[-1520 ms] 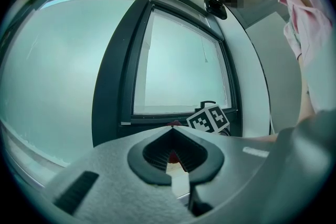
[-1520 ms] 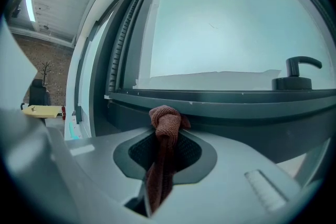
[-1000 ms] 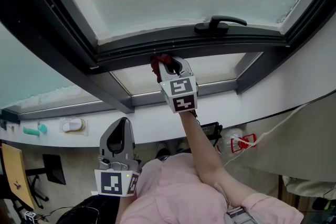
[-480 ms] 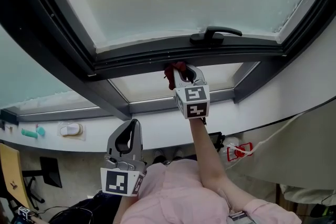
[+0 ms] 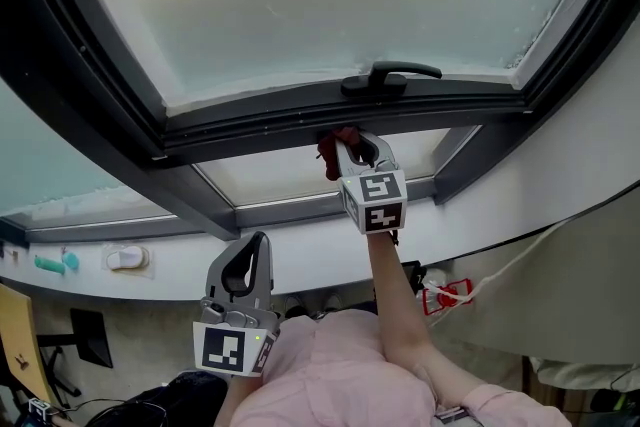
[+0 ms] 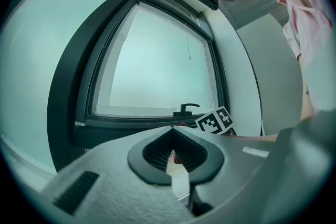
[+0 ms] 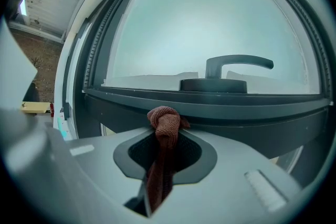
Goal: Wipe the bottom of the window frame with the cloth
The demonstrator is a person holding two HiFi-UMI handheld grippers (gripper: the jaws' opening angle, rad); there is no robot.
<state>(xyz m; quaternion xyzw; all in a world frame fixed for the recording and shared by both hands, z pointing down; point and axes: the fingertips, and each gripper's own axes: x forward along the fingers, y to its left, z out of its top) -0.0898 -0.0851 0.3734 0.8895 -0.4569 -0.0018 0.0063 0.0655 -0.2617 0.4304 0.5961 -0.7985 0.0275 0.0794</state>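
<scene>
A red-brown cloth (image 5: 336, 143) is bunched in my right gripper (image 5: 350, 149), which is shut on it. The cloth's knotted tip (image 7: 165, 119) presses against the dark bottom rail of the window frame (image 7: 241, 106), just below the black window handle (image 7: 232, 68). In the head view the rail (image 5: 250, 123) runs left to right under the frosted pane, with the handle (image 5: 388, 75) slightly right of the cloth. My left gripper (image 5: 243, 263) hangs lower near my chest, shut and holding nothing (image 6: 176, 159). The left gripper view shows the right gripper's marker cube (image 6: 215, 121) by the rail.
A white sill ledge (image 5: 300, 253) runs below the lower pane (image 5: 290, 171). A white object (image 5: 126, 258) and a teal one (image 5: 50, 263) lie on it at far left. A red-and-white item (image 5: 446, 295) and a white cord sit lower right. Dark mullions flank the pane.
My right gripper has slid the cloth rightward along the bottom rail, closer to the spot under the handle. The left gripper stays low and has barely shifted.
</scene>
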